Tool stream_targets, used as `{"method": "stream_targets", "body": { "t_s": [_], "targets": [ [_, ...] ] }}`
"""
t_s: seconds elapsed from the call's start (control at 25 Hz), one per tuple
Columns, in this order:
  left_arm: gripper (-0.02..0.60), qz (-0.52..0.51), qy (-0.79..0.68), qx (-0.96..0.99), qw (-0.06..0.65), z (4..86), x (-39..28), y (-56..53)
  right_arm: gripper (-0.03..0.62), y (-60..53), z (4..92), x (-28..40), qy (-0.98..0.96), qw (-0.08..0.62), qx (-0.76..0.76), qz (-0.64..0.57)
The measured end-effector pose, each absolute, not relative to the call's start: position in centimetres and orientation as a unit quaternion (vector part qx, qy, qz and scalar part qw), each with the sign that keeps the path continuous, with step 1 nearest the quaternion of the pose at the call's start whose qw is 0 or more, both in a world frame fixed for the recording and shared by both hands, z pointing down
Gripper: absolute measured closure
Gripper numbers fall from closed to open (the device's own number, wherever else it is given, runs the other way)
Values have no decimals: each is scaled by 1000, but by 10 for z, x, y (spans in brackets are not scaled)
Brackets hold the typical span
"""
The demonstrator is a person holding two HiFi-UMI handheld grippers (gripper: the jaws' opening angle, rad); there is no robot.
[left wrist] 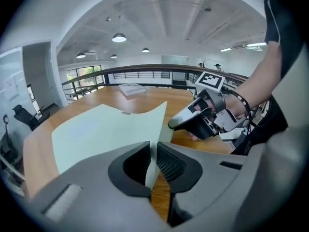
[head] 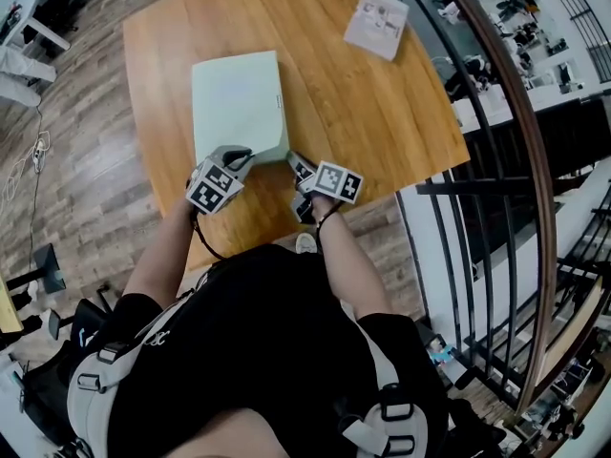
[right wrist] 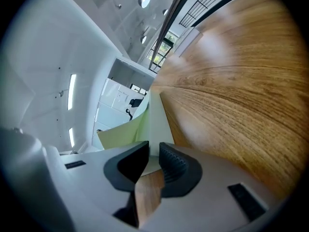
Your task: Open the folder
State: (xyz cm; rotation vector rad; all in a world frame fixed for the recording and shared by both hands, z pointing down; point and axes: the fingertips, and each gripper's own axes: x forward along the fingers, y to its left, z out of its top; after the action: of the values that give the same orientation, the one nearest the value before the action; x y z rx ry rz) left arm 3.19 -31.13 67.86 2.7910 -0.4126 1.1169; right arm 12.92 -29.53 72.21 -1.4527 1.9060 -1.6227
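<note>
A pale green folder (head: 239,103) lies on the wooden table (head: 372,113), its near edge toward me. My left gripper (head: 243,156) is shut on the near edge of the top cover (left wrist: 106,129), which bows upward off the rest. In the left gripper view the thin sheet runs straight between the pinched jaws (left wrist: 153,151). My right gripper (head: 294,160) sits at the folder's near right corner. Its jaws (right wrist: 153,151) are shut on the lower part of the folder (right wrist: 155,124), with the raised cover (right wrist: 123,132) to its left.
A white printed booklet (head: 376,23) lies at the table's far right corner. A curved railing with dark bars (head: 496,113) runs close along the table's right side. The table's near edge is just in front of my body.
</note>
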Motion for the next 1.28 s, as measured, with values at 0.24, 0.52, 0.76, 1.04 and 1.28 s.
{"method": "stream_targets", "body": {
  "t_s": [0.24, 0.52, 0.76, 1.04, 1.28],
  "targets": [
    [555, 295, -189, 930, 109, 656, 24, -320, 522, -293, 722, 129, 654, 113, -502, -555],
    [558, 146, -260, 934, 197, 607, -10, -341, 525, -295, 724, 130, 657, 93, -503, -553],
    [558, 73, -336, 916, 208, 580, -66, -348, 531, -294, 724, 128, 665, 76, -496, -553],
    [577, 75, -495, 850, 166, 576, -157, -356, 534, -296, 724, 131, 673, 62, -505, -538],
    [577, 63, -579, 778, 236, 609, -232, -359, 534, -294, 725, 132, 668, 68, -508, -539]
  ]
}}
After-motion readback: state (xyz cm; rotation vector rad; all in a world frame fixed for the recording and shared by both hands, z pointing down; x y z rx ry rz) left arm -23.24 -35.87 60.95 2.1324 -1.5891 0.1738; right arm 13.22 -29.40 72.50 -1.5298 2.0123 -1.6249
